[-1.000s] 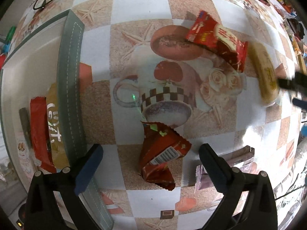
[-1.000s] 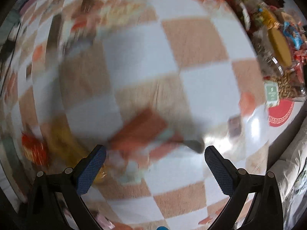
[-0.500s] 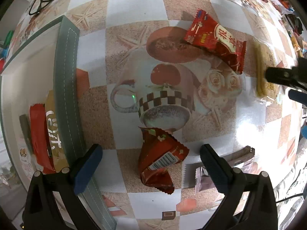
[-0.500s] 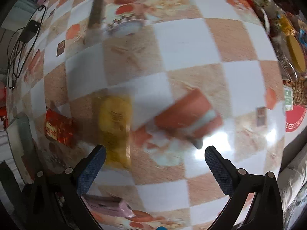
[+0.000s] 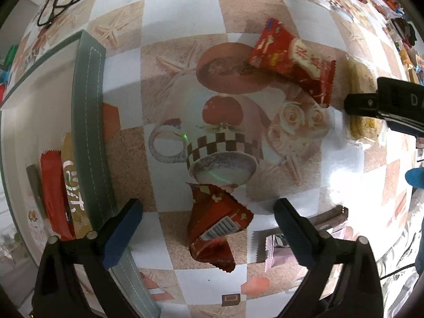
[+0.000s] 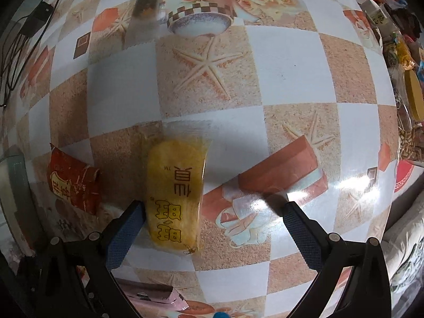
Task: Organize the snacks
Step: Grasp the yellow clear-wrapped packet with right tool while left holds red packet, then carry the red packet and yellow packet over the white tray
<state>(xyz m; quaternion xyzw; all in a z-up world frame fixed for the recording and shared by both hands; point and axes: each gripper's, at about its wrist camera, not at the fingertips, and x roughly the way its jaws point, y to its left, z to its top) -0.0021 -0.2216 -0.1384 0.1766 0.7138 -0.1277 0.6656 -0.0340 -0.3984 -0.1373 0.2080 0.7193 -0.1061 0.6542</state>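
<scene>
Left wrist view: the left hand-held gripper [image 5: 208, 213] is being held released, jaws spread wide, above a crumpled red snack packet [image 5: 216, 228] that is lying on the desk [image 5: 180, 34] between the two fingers without being touched by either. A grey-edged box [image 5: 88, 122] is being seen at the left of this view, with a red bar [image 5: 53, 193] and a tan packet with white lettering [image 5: 74, 198] lying inside it against the wall. A second red packet with a cream label [image 5: 294, 61] is lying farther off on the printed cloth, and a pink-grey packet [image 5: 275, 245] is lying just beside the right finger. The right hand-held gripper [image 5: 387, 106] is being seen at the right edge of this view, over a yellow cake in clear wrap [image 5: 361, 122].

Right wrist view: the right hand-held gripper [image 6: 212, 225] is likewise being held released, jaws wide apart. The yellow cake [image 6: 176, 190] is lying flat on the desk [image 6: 288, 61] between the fingers, close against the left finger [image 6: 124, 235] and well apart from the right one. Whether the left finger is actually touching the wrap cannot be told. The labelled red packet [image 6: 73, 180] is lying just to the left of the cake, and the box rim [image 6: 18, 175] is being seen at the far left edge. A pile of other snacks [image 6: 405, 61] is being seen along the right edge of the desk.
</scene>
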